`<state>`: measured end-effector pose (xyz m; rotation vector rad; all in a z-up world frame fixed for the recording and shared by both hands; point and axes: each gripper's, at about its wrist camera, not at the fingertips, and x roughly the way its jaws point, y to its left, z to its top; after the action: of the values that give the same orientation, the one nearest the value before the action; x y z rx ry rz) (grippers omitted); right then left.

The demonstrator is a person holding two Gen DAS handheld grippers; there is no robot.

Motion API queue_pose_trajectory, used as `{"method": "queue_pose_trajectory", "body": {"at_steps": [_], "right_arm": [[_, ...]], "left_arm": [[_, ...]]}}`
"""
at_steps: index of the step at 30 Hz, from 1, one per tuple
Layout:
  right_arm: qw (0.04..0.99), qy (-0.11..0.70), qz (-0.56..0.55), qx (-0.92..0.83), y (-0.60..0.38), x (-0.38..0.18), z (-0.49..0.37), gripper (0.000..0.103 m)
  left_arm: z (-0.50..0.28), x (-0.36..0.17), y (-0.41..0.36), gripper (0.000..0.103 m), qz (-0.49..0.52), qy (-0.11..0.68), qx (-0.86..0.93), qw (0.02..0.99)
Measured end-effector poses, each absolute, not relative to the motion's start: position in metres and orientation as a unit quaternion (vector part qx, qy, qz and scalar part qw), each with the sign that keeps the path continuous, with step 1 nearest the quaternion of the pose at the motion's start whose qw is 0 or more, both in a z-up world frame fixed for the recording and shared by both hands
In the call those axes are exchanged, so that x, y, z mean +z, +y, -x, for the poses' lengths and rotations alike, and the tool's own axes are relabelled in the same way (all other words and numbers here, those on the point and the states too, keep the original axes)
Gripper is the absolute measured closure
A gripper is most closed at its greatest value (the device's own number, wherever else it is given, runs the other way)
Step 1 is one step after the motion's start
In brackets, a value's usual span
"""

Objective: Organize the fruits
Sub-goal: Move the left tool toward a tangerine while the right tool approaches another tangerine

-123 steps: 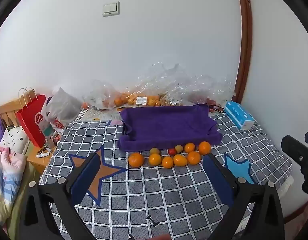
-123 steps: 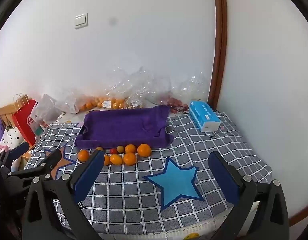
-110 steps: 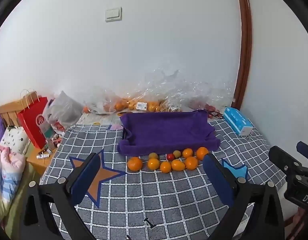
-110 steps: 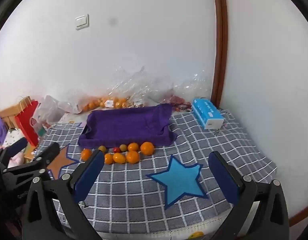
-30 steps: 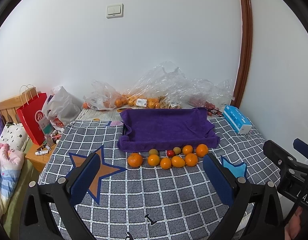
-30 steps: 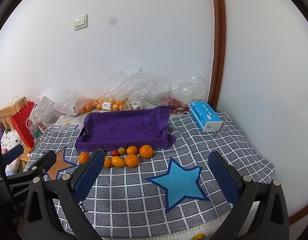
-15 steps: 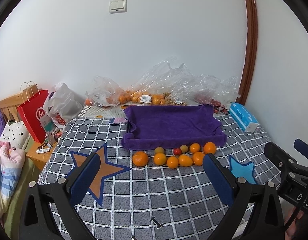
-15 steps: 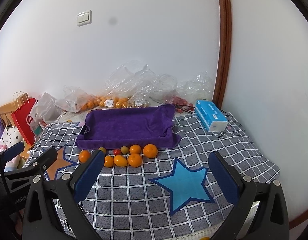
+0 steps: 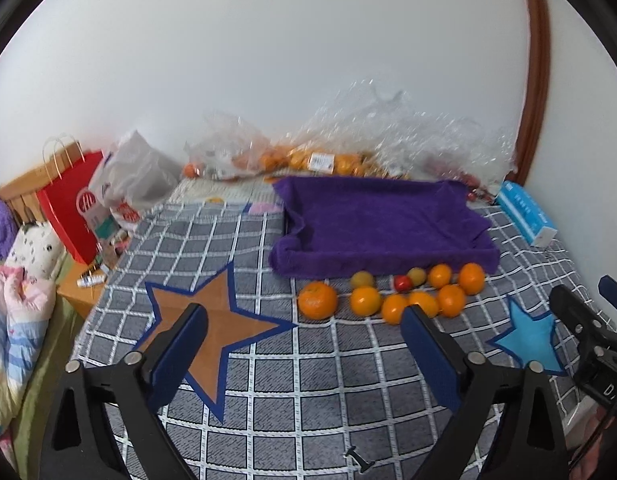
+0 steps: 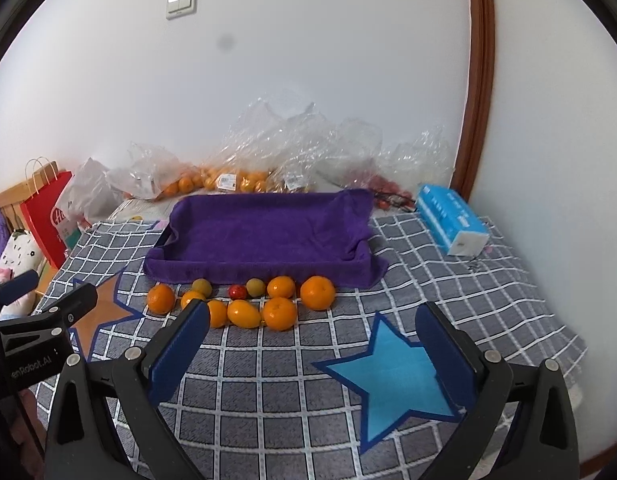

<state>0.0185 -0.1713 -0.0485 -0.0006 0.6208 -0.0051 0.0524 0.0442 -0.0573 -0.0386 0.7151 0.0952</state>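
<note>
Before the tray (image 10: 264,236): you had the fruits (image 10: 244,300) in two rows.
Behind the tray: bags (image 10: 308,152).
Right of the tray: tissue pack (image 10: 452,218).

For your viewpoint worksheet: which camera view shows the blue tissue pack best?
The right wrist view: the blue tissue pack lies whole and sharp beside the purple tray. The left wrist view shows it smaller and distorted near the edge.

Loose fruits (image 9: 392,298) lie just before the purple tray (image 9: 382,226).
</note>
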Motion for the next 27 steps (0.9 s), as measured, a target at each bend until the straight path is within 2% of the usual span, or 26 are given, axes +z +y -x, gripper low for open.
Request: {"method": "queue_pose_trajectory", "body": {"at_steps": [7,9,12,14,20,27], "right_arm": [[0.935,0.355,-0.022,0.013,-0.185,-0.083,-0.055,0.021],[0.930,0.368,-0.017,0.018,-0.188,-0.091,-0.063,0.028],[0.924,0.381,-0.019,0.028,-0.193,-0.104,-0.076,0.035],[0.922,0.384,-0.023,0.033,-0.197,-0.113,-0.086,0.043],[0.917,0.393,-0.055,0.049,-0.204,-0.134,-0.116,0.046],[0.906,0.414,-0.063,0.060,-0.206,-0.147,-0.148,0.055]], "left_arm": [[-0.083,-0.091,0.055,0.009,0.029,0.380,0.049,0.923],[-0.089,-0.098,0.056,0.015,0.020,0.383,0.055,0.922],[-0.098,-0.108,0.061,0.017,0.025,0.389,0.051,0.920],[-0.102,-0.112,0.066,0.019,0.033,0.390,0.046,0.919],[-0.114,-0.126,0.079,0.019,0.062,0.397,0.032,0.915],[-0.128,-0.140,0.082,0.019,0.085,0.414,0.002,0.906]]}}
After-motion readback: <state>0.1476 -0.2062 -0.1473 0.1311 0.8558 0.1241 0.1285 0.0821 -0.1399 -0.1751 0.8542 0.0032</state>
